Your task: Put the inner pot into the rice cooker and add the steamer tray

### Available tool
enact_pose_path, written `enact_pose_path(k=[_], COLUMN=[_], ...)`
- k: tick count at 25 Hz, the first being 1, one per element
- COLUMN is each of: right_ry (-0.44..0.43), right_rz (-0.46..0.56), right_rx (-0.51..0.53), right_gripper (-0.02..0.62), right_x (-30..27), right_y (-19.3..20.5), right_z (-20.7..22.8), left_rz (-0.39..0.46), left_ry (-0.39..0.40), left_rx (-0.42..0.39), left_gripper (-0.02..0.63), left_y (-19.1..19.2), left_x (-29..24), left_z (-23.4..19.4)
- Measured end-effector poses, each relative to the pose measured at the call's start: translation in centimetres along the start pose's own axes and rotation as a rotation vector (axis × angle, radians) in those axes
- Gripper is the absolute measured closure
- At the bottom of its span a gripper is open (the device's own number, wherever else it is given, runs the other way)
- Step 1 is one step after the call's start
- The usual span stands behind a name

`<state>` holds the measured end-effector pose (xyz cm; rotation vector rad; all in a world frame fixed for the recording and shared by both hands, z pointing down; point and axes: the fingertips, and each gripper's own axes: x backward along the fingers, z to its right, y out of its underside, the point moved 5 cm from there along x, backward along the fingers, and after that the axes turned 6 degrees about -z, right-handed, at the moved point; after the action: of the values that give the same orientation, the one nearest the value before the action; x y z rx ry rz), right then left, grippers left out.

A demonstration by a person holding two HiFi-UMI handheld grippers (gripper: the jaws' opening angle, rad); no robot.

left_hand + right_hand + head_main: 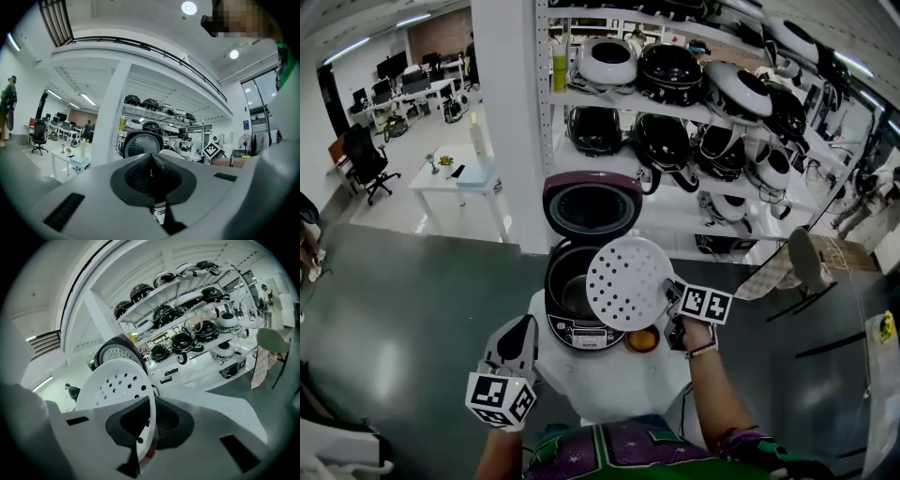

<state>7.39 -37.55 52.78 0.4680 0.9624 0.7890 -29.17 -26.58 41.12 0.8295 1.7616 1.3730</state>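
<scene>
Behind everything stands a white shelving rack (675, 105) crowded with spare cookers, too many and too overlapped for me to count. Below it is one small white counter (619, 386), and on it the one rice cooker (581, 314) I'm working with, its lid (592, 202) thrown back upright. I make out one inner pot (570, 292), which looks seated in the body, so I judge the first half done.

One steamer tray (628, 281), white and perforated, hangs tilted over the cooker's right side, above the opening. My right tongs (669, 302) are closed on its rim. I expect it to be light, stiff plastic and rather slippery, so the rim is the sensible hold, and it must be levelled before it goes down.

My left tongs (523, 330) are closed on nothing, low at the counter's left edge.

One small orange object (642, 339) sits beside the cooker's front.
</scene>
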Motion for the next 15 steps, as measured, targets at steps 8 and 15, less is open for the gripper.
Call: enact_pose_path(k=[8,15], right_ry=[-0.013,-0.007], right_rz=[-0.065,-0.100], right_rx=[0.030,0.022], right_gripper=[0.571,0.569], right_x=[-5.1,-9.2], right_y=[0.7,2.0], right_z=[-2.9,-4.1], left_rz=[-0.010,-0.022], left_ry=[-0.041,-0.068], left_rx=[0.029,0.051], left_gripper=[0.583,0.583], left_y=[0.6,1.4], left_x=[0.4,0.7], left_z=[-2.7,-5.2])
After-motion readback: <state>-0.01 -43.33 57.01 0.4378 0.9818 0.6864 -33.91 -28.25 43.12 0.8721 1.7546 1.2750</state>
